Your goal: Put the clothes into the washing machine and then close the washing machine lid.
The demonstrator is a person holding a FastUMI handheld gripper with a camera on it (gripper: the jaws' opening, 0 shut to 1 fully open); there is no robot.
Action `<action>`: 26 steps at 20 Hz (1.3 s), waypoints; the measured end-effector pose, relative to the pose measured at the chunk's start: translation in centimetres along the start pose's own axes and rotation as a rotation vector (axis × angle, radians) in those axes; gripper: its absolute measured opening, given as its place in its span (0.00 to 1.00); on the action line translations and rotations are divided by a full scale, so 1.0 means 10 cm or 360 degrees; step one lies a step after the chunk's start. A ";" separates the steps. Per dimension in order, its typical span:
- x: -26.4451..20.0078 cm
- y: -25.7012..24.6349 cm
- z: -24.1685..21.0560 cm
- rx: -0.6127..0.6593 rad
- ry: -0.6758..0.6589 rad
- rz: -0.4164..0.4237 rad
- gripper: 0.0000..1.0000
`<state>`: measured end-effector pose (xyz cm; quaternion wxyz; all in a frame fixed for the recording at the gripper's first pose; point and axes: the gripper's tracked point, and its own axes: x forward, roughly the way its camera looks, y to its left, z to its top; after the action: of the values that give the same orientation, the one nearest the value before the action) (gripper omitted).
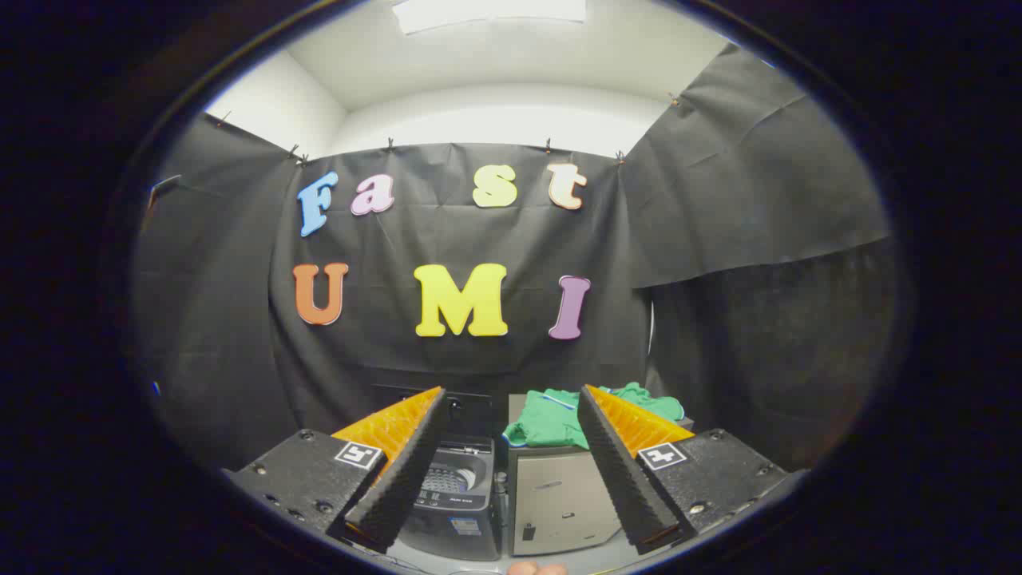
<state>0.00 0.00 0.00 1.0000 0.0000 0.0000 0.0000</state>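
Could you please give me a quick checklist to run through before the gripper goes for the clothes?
1. Gripper fingers open and holding nothing: ok, they stand wide apart.
2. Green clothes in sight and reachable: ok, they lie bunched on top of the grey cabinet, beyond the fingers.
3. Washing machine lid open: ok, the drum shows from above.
4. Washing machine beside the cabinet, so the carry is short: ok, they stand side by side.
5. Gripper aimed at the clothes: not ok, one finger partly covers them and the gap points between machine and cabinet.
6. How many garments are in the pile: cannot tell.
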 end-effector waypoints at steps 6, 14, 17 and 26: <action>-0.01 0.08 0.03 -0.0060 -0.0004 0.0027 1.00; 0.03 0.10 -0.01 -0.0058 0.0028 -0.0007 1.00; 0.06 0.10 0.02 -0.0066 0.0018 -0.0017 1.00; 0.11 0.08 0.02 -0.0076 0.0015 -0.0020 1.00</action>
<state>1.13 0.79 0.21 0.9997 -0.0238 0.0048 -0.0063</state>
